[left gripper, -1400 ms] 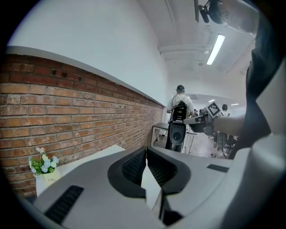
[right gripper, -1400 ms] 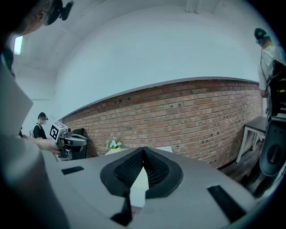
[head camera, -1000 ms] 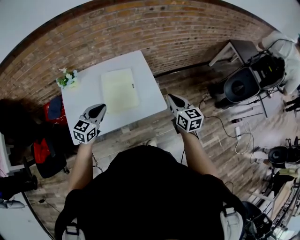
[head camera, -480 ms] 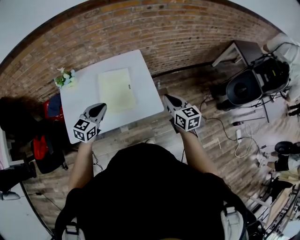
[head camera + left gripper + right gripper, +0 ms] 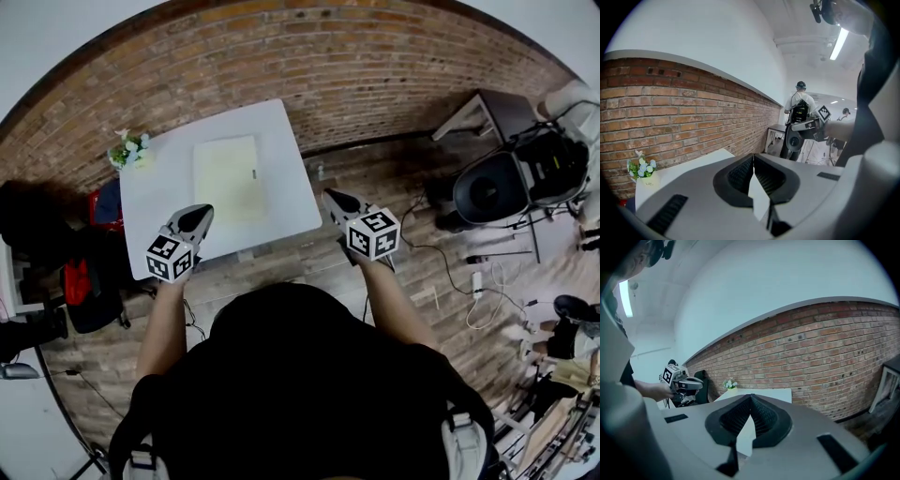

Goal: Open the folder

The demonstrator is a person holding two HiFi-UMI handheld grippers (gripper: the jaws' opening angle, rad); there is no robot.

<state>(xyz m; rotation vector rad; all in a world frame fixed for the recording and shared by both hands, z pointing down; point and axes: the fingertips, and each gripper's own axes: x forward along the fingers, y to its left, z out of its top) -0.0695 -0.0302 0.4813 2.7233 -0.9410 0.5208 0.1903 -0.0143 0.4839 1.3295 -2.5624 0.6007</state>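
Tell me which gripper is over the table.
The left gripper: in the head view its tip overlaps the white table, by the near corner of the folder. The right gripper hangs past the table's right edge, over the floor.

A white table [image 5: 155, 192] stands by a brick wall [image 5: 328, 66].

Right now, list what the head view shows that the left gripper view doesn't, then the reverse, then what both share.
Only the head view: the folder, lying flat on the table.
Only the left gripper view: the ceiling light and, up close, the left gripper shut with nothing between its jaws.
Both: the table, the flowers, the brick wall and the right gripper.
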